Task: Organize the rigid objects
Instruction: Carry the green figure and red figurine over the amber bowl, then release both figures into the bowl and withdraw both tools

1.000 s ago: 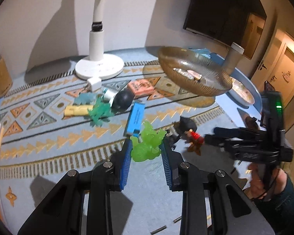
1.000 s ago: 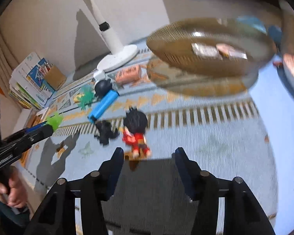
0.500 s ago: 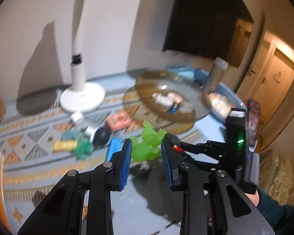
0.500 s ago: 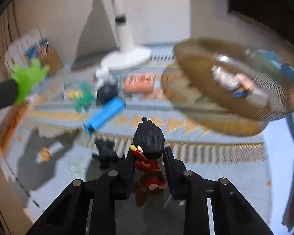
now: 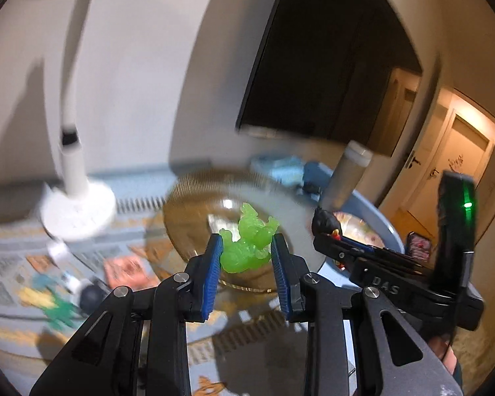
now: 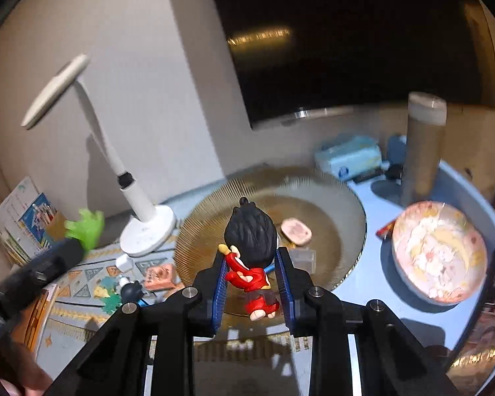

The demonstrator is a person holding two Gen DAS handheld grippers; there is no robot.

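Left hand-held gripper [image 5: 246, 253]: clamped on green translucent figure [image 5: 248, 245], centre of left wrist view, raised in front of amber ribbed dish [image 5: 194, 217].
Right hand-held gripper [image 6: 251, 270]: jaws just drawn in, pressed on red-clothed figure with black hair [image 6: 251, 257], centre of right wrist view, raised in front of the same dish.
Only in left view: doorway with warm light [image 5: 458, 165] at right edge; green indicator light [image 5: 467, 204] on right gripper's body; that gripper seen from the side, figure's black head at its tip.
Only in right view: lamp head at upper left; pink patterned bowl [image 6: 439, 252] at right; paper stack and brown pen holder [image 6: 26, 217] at left edge; left gripper entering from lower left, green figure at its tip.
In both views: white desk lamp [image 6: 147, 227]; dark screen [image 6: 346, 33] on wall; brown cylinder with pale cap [image 6: 422, 151]; pale blue tissue pack [image 6: 348, 156].
Dish contents: pink oval piece [image 6: 296, 231] and clear block [image 6: 302, 257]; two counted, anything else hidden behind the figure.
Left on desk [image 6: 373, 300]: cluster at lower left, orange-pink box [image 6: 160, 275], black round item, teal figure, yellow piece, white cube; blurred, exact count unclear.
Edges and room: dish rim just beside blue tray [image 6: 452, 178]; bare patterned mat in front of dish, under both grippers.
Figures held: two, one per gripper.
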